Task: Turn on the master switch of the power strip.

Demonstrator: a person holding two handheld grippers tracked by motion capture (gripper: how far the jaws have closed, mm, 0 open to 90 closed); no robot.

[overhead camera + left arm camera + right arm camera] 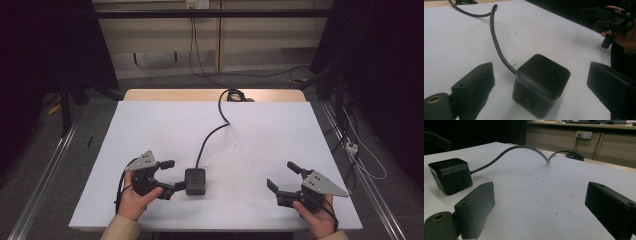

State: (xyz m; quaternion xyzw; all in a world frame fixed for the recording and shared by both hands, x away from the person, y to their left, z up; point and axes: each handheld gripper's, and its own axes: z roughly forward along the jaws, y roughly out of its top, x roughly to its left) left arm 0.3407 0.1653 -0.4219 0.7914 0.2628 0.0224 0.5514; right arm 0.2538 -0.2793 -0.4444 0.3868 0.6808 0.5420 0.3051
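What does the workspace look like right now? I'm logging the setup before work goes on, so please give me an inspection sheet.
Surface: white table top, a few small specks and marks, wooden edge at the far side.
Job's things: black cube power strip standing flat on the table, sockets on its side faces.
Clutter: nothing seen.
Grippers: left gripper open, its fingers either side of the cube, not touching; right gripper open, nothing between its fingers, apart from the cube.
Cables: the cube's black cord arches across the table to a coil at the far edge.
Surroundings: dark room, wall sockets behind, loose wires on the floor.
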